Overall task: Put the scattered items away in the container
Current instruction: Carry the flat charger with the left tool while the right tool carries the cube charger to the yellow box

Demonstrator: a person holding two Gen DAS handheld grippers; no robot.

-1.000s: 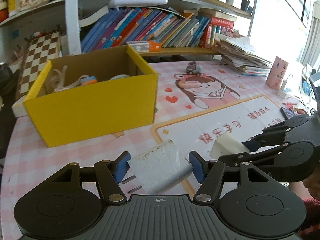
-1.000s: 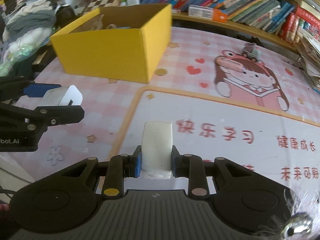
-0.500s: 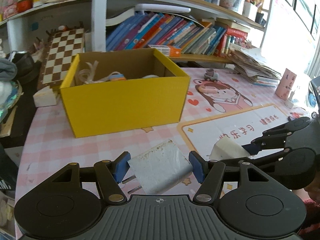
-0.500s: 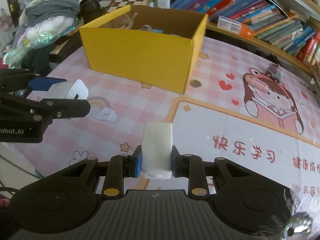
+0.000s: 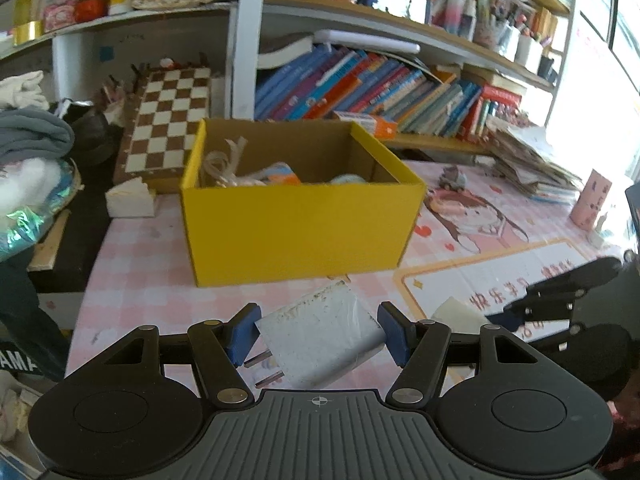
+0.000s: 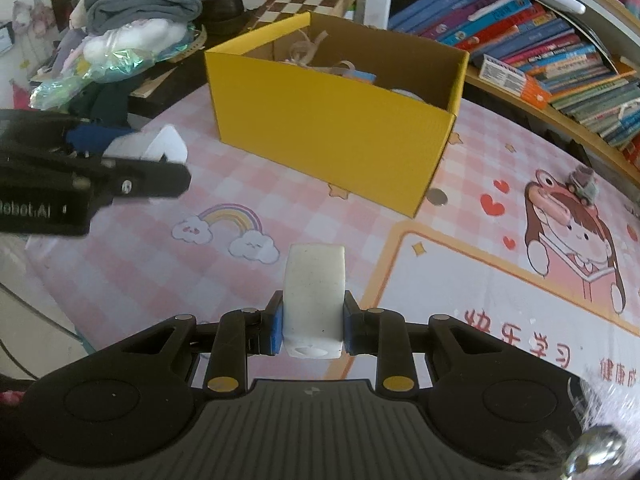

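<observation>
An open yellow cardboard box [image 5: 296, 228] stands on the pink mat and holds cables and small items; it also shows in the right wrist view [image 6: 332, 128]. My left gripper [image 5: 320, 336] is shut on a white plug charger [image 5: 320, 340], held above the mat in front of the box. My right gripper [image 6: 313, 326] is shut on a white rectangular block [image 6: 314, 296], also in front of the box. The left gripper shows in the right wrist view [image 6: 132, 160], and the right gripper shows in the left wrist view [image 5: 520, 312].
A small toy car [image 6: 582, 180] and a coin [image 6: 437, 197] lie on the mat right of the box. A chessboard [image 5: 168, 116], bookshelves [image 5: 380, 92], a paper stack [image 5: 532, 160] and a pile of clothes [image 6: 132, 12] surround the table. A pink cup [image 5: 592, 200] stands far right.
Both grippers have moved left and risen with their loads; the box now sits more centrally ahead and its inside shows more.
</observation>
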